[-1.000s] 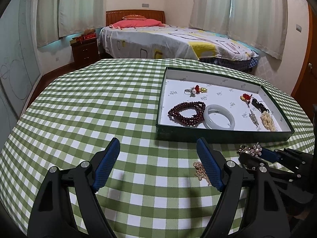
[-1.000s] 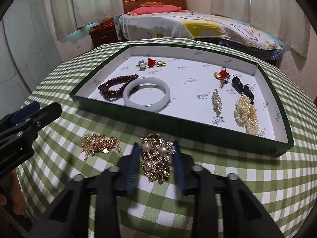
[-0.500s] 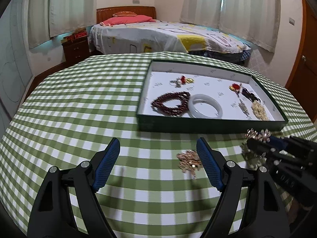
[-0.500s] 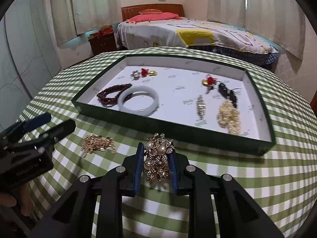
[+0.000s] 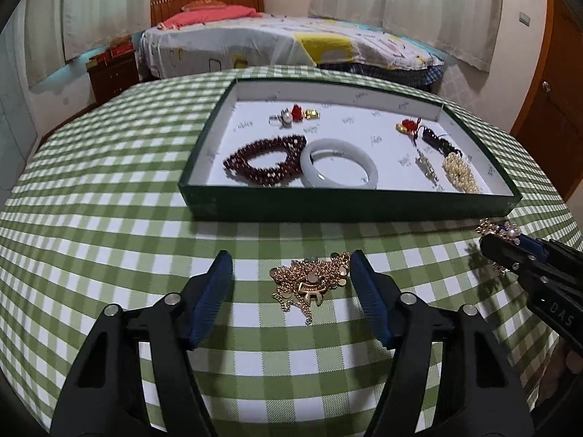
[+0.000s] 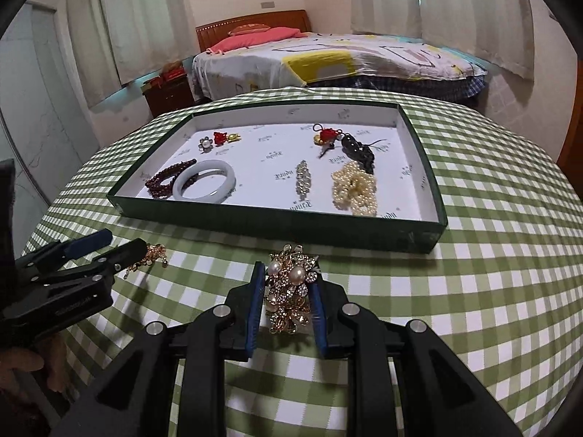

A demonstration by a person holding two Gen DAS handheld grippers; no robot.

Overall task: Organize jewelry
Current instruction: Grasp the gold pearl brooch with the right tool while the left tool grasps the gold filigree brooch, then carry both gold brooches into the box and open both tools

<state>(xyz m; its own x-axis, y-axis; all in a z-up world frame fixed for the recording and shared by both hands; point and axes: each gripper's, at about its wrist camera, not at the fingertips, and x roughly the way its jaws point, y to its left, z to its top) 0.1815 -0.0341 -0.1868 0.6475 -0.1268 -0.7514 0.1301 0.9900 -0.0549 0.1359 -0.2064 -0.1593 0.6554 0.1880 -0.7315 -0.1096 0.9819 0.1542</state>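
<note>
Left wrist view, gold chain [image 5: 313,284] between closing, still-apart jaws, right jaws clamped on pearl brooch [image 6: 289,287]

bed [image 5: 291,47] w/ wooden headboard [image 5: 206,0] | pale curtains [image 6: 473,11] | nightstand [image 5: 113,73], contents unclear | wooden door [image 5: 550,83]

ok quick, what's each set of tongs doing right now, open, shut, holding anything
left tongs: open, have just been closing around the gold chain on the tablecloth, not gripping it yet
right tongs: shut on the pearl brooch
</note>
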